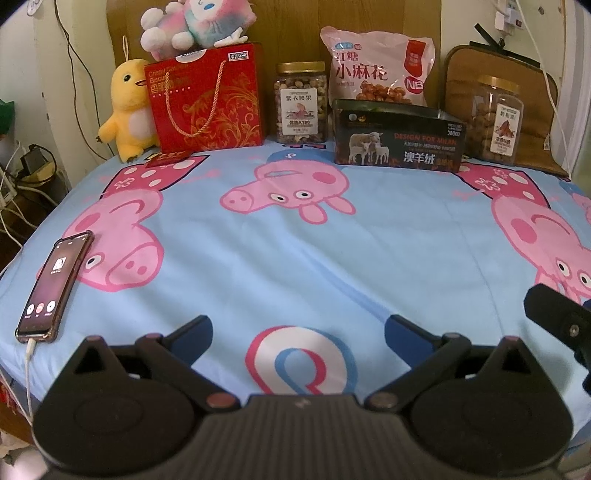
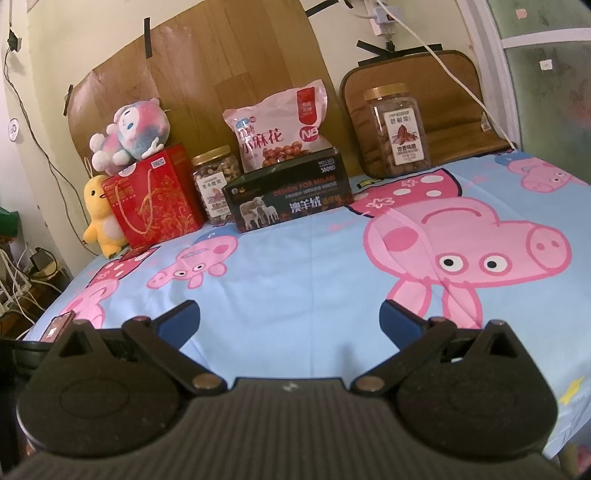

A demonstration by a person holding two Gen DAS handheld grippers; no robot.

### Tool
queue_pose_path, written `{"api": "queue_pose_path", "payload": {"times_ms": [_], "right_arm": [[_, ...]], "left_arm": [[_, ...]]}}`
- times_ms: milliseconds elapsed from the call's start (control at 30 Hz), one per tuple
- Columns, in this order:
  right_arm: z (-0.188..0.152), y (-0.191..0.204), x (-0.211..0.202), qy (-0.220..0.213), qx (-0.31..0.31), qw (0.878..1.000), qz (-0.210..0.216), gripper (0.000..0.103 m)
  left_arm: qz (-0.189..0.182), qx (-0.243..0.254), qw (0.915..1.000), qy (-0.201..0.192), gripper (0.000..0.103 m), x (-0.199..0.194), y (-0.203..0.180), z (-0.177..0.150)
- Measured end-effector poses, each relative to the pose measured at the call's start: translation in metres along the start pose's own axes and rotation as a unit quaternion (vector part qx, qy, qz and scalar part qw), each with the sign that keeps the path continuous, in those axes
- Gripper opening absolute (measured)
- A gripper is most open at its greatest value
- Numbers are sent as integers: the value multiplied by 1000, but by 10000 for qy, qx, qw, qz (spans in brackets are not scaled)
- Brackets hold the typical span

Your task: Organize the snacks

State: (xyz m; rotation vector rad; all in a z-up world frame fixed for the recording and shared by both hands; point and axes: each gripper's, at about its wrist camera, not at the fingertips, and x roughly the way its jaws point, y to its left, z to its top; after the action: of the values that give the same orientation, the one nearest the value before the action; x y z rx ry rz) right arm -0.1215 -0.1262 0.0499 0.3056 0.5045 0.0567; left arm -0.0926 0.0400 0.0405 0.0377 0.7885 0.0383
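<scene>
The snacks stand in a row at the far edge of the bed (image 1: pixel 295 258), against the wooden board. Take the dark box (image 1: pixel 399 142) as the landmark: it sits open-topped in front of the pink bag (image 1: pixel 376 66), which leans upright on the board just behind it. Left of the box is a jar (image 1: pixel 301 103) of nuts, and left of that the red gift bag (image 1: pixel 207 99). Right of the box, a little apart, a second jar (image 1: pixel 498 120) stands in front of a brown cushion (image 1: pixel 465 74). The box looks like the likely container for loose snacks, though that is only a guess.

Both tools hang low over the sheet, well short of the row. The left gripper (image 1: pixel 297 332) has its fingers spread wide with nothing between them; the right gripper (image 2: pixel 290 321) is likewise spread and empty. That suits a start, with no snack picked yet.

A yellow duck (image 1: pixel 127 110) stands left of the gift bag, and a pink plush (image 1: pixel 195 26) sits on top of it. A phone (image 1: pixel 53 284) lies on the near left of the sheet, charging by a cable.

The inside of the box cannot be seen. The lower part of the pink bag is hidden behind the box. Jar labels are too small to read reliably. The right gripper shows only as a dark part at the left view's right edge.
</scene>
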Motion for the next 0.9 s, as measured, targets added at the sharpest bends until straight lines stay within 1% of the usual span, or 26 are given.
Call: {"api": "queue_pose_path", "payload": {"times_ms": [300,600,733,900], "right_arm": [[-1,1,-1,-7,-4,10000,21,103],[-2,0,-2,-46,-18,10000,51,103],[-1,0,-3,-62,-44,9999,73,103],[0,0,-5,-85,-49,9999,86,103]], "left_arm": [[201,37,9997,-167,103,-3,0,1],[194,-55,9995,-243,103,-7,2,2],[212,-13,9994,-259,103,-7,0,1],[158,0,9997,-178,103,-7,-1,1]]}}
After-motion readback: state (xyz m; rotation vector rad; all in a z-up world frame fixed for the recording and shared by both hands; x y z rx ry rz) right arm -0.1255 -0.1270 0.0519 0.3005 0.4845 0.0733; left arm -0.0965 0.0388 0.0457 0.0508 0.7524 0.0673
